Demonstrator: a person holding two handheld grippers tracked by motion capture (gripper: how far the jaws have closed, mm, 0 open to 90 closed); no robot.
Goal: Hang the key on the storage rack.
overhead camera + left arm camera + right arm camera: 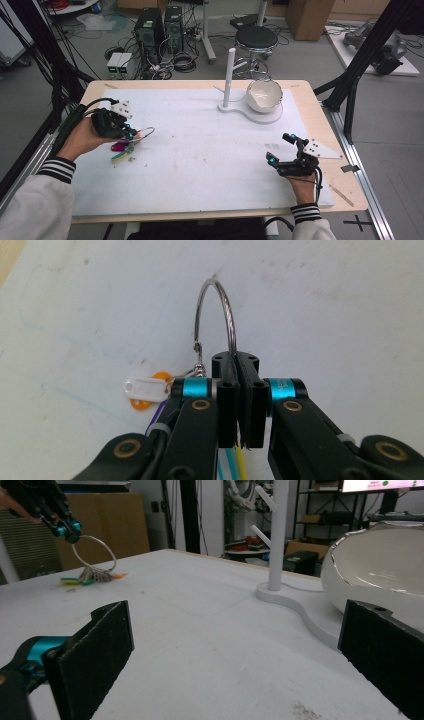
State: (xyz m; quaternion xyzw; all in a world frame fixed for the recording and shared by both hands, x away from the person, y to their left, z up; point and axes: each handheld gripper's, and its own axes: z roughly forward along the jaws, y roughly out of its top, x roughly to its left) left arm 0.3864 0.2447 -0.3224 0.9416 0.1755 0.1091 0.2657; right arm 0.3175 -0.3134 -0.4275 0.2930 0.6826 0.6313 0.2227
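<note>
Gripping metal key ring (216, 310) at table's left: left gripper (239, 371) clamped on it | coloured tags (121, 149) hang beneath, no legible writing | right gripper (235, 650) wide apart, empty, near right.

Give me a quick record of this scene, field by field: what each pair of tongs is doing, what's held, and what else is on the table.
left tongs: shut on the metal key ring, gripping its wire
key ring load: coloured tags hang from it, lowest ones touching the table
right tongs: open, nothing between them, low over the table's right side
stand: white post on a flat base, far side of table
bowl: white, tilted, on the stand's base
</note>
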